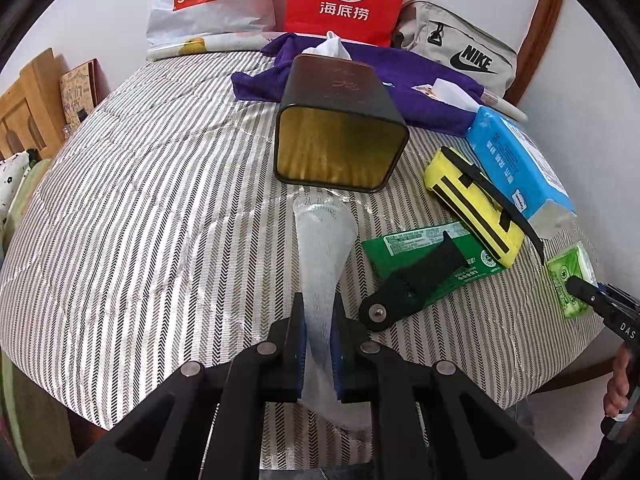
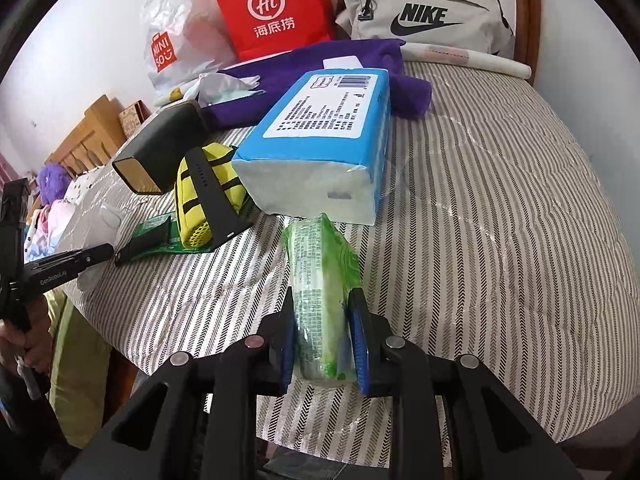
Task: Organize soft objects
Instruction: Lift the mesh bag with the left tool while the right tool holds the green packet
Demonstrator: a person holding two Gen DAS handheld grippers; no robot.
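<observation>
My left gripper (image 1: 318,312) is shut on a white foam net sleeve (image 1: 323,240) that points toward the open mouth of a dark box with a gold inside (image 1: 340,148), lying on its side. My right gripper (image 2: 323,316) is shut on a green tissue pack (image 2: 320,276), which shows at the right edge of the left wrist view (image 1: 570,276). A blue tissue pack (image 2: 320,148), a yellow pouch (image 2: 208,192) and a flat green packet (image 1: 424,256) lie on the striped table (image 2: 500,200).
A purple cloth (image 1: 360,76), a red paper bag (image 1: 346,0), a white Miniso bag (image 1: 200,4) and a grey Nike bag (image 2: 424,12) sit at the back. A black watch strap (image 1: 408,284) lies on the green packet. Wooden furniture (image 1: 24,108) stands left.
</observation>
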